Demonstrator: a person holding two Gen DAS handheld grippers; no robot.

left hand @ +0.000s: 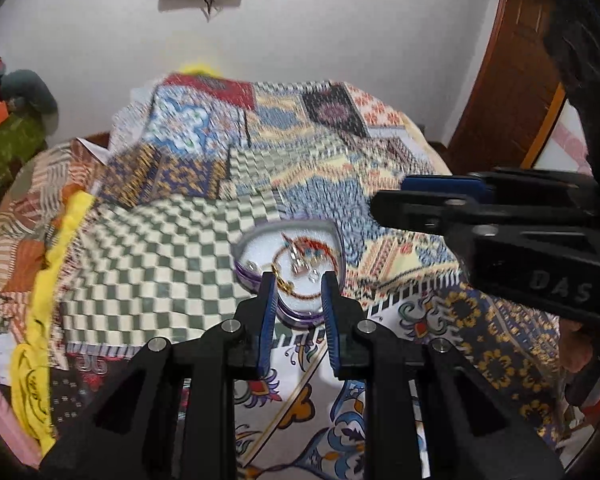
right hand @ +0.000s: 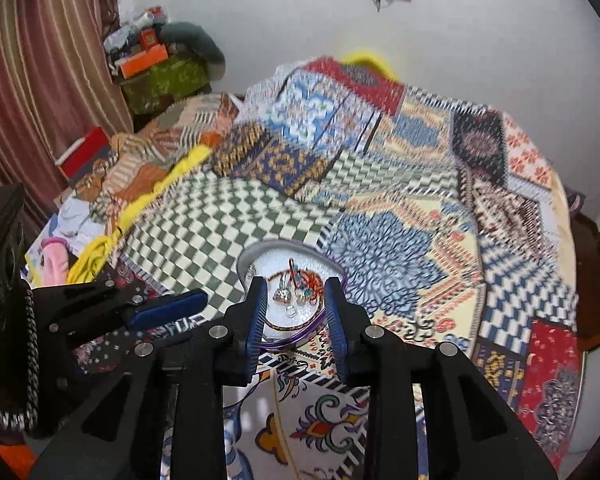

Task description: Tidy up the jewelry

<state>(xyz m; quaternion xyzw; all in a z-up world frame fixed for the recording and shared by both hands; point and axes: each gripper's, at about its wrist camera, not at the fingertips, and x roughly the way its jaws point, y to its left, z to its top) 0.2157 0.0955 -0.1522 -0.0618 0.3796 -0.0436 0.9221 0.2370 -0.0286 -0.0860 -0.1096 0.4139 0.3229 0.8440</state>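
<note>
A heart-shaped box (left hand: 256, 236) with a purple rim and white lining lies on the patterned bedspread; it also shows in the right wrist view (right hand: 268, 250). In it lie a gold chain bracelet (left hand: 278, 276), a red thread bracelet (right hand: 314, 280) and small silver pieces (right hand: 282, 294). My left gripper (left hand: 299, 280) is open, above the box's near edge, empty. My right gripper (right hand: 296, 286) is open, above the box's near side, empty. The right gripper shows in the left wrist view (left hand: 392, 196) to the right of the box. The left gripper shows in the right wrist view (right hand: 202, 300) to the left.
The patchwork bedspread (right hand: 420, 220) covers the bed. A yellow cloth (left hand: 56, 248) and folded clothes (right hand: 60, 220) lie along the left edge. Boxes and bags (right hand: 156, 64) are stacked in the far left corner by a curtain (right hand: 40, 80). A wooden door (left hand: 516, 80) stands at right.
</note>
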